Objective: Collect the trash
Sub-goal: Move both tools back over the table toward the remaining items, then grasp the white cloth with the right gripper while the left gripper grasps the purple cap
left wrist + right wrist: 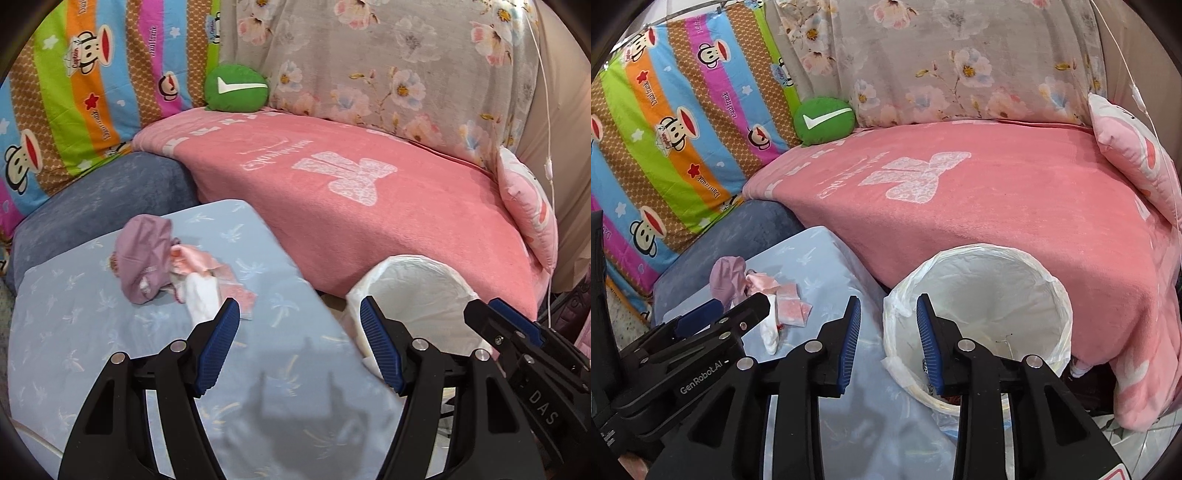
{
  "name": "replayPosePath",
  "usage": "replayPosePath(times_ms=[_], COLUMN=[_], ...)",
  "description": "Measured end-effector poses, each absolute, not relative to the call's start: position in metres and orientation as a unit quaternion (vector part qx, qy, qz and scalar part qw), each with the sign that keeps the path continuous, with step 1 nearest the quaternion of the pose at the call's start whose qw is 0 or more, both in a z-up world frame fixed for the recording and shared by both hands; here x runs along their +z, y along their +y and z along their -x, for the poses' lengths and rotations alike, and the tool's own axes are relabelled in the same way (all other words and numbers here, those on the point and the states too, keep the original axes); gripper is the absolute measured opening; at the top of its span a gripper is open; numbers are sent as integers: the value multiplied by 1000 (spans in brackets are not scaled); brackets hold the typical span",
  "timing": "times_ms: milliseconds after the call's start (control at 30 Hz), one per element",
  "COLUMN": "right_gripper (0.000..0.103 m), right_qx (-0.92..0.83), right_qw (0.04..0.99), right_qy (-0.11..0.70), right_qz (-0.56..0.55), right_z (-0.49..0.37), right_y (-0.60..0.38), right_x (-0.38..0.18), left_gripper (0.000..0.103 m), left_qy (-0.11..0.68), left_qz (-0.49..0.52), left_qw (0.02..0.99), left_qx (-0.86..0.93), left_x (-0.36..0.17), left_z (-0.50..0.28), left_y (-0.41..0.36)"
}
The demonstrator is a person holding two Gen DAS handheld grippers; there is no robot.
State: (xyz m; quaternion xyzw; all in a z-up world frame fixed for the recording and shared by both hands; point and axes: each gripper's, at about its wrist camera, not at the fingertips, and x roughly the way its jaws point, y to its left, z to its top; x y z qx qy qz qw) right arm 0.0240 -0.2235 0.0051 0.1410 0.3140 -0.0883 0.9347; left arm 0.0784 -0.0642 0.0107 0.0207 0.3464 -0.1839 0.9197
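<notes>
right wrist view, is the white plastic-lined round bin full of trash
No, the white plastic-lined round bin shows mostly bare liner inside.

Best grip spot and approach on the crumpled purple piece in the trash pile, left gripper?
Take the purple piece at its raised, bunched top, coming down from the near side. It sits highest in the pile on the blue cloth, left of the pink scraps. The left gripper is open and empty.

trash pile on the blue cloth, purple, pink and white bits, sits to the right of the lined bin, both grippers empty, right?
Not quite: the trash pile lies to the left of the lined bin, not the right, as both wrist views show. The rest holds: it lies on the blue cloth, and the left gripper and right gripper are empty.
</notes>
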Motion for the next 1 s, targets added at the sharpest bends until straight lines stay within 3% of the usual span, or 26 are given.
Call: replayPosePath(times_ms=[500, 633, 1000], right_gripper=[34, 42, 46], right_qx=[-29, -16, 19], right_qw=[931, 928, 915], right_qy=[350, 359, 390], right_qz=[-103, -96, -100], right_z=[-52, -63, -112], right_y=[-150, -130, -91], right_x=[-9, -16, -37], left_gripper=[65, 65, 65], left_qy=[336, 360, 385], left_qz=[-24, -2, 9], left_qw=[938, 931, 923], left_qx=[-80, -62, -6], left_x=[-3, -12, -12], left_z=[-86, -96, -131], left_y=[15, 41, 92])
